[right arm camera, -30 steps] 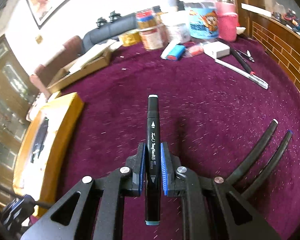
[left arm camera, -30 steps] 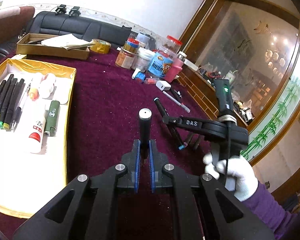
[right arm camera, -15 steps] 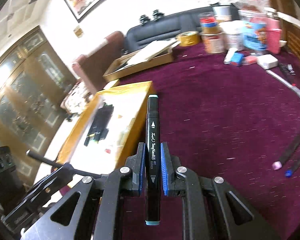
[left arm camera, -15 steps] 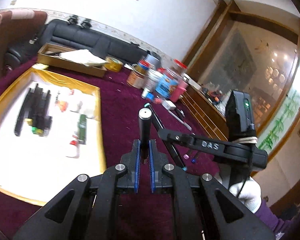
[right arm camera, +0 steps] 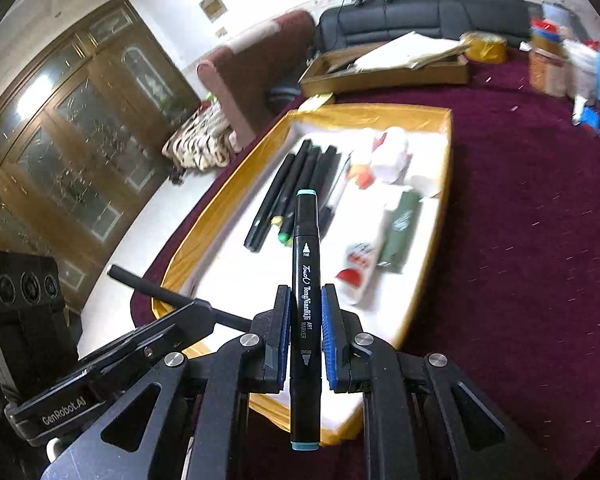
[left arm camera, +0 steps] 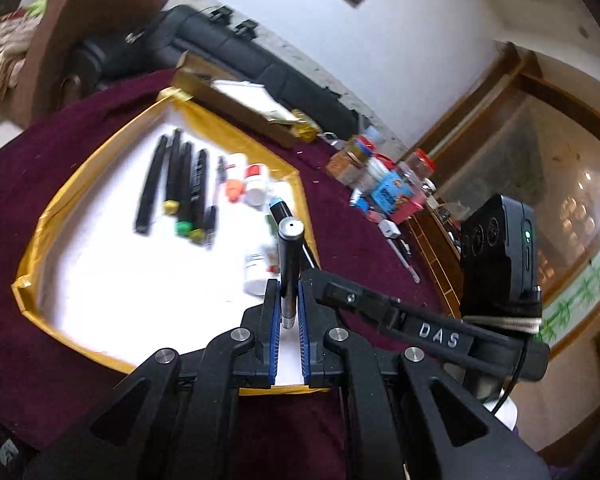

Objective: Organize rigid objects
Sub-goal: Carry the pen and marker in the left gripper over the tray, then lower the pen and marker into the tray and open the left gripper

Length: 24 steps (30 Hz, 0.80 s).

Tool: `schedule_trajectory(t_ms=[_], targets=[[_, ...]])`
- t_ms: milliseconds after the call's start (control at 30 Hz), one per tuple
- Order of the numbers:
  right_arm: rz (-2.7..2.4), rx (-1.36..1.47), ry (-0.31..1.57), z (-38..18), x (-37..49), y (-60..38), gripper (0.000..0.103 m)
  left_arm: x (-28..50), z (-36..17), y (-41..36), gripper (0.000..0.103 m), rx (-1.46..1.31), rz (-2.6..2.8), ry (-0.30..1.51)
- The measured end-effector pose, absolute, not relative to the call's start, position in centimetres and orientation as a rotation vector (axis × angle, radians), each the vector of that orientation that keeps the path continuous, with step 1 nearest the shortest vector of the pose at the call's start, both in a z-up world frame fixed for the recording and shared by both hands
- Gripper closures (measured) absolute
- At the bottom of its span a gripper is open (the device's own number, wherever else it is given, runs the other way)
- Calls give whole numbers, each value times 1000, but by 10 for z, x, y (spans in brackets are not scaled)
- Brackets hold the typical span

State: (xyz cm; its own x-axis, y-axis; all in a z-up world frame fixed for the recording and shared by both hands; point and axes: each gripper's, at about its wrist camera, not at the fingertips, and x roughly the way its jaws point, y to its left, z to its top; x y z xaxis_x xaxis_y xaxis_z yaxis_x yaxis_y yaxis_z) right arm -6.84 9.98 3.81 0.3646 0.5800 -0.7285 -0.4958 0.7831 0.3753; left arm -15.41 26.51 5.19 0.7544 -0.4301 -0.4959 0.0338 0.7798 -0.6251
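Note:
My left gripper (left arm camera: 288,300) is shut on a black pen (left arm camera: 289,264) that stands upright between the blue pads, over the near right part of the gold-rimmed white tray (left arm camera: 100,152). My right gripper (right arm camera: 305,320) is shut on a black art marker (right arm camera: 306,280) with teal ends, held over the tray's near end (right arm camera: 204,232). The tray holds several black markers (left arm camera: 180,184), white bottles (left arm camera: 256,184) and a green lighter (right arm camera: 400,232). The right gripper also shows in the left wrist view (left arm camera: 324,280), the left gripper in the right wrist view (right arm camera: 160,336).
The tray lies on a maroon cloth (right arm camera: 520,280). A cardboard box with papers (right arm camera: 384,68) sits behind the tray. Jars and small items (left arm camera: 384,184) cluster at the far right, with loose pens (left arm camera: 404,260) near the wooden edge. A sofa (right arm camera: 420,20) stands behind.
Both grippers have swung left from the bare cloth toward the tray, each still holding its pen. The tray now lies directly under and ahead of both.

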Motion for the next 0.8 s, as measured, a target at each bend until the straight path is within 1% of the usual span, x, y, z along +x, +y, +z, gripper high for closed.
schedule_trajectory(t_ms=[167, 400, 500, 667, 700, 767, 800], targets=[[692, 70, 1021, 18, -69, 124, 90, -145, 35, 281, 97, -680, -237, 728], [655, 65, 1030, 11, -68, 131, 90, -136, 26, 294, 93, -699, -187, 754], [607, 16, 1019, 9, -67, 134, 90, -135, 22, 296, 92, -699, -180, 758], [531, -61, 994, 7, -69, 138, 89, -137, 26, 289, 90, -613, -159, 761], [525, -65, 987, 7, -70, 138, 89, -138, 27, 288, 89, -596, -151, 759], [524, -53, 985, 8, -70, 135, 89, -141, 29, 288, 83, -586, -141, 753], [524, -38, 985, 8, -69, 132, 87, -143, 31, 290, 76, -583, -134, 745]])
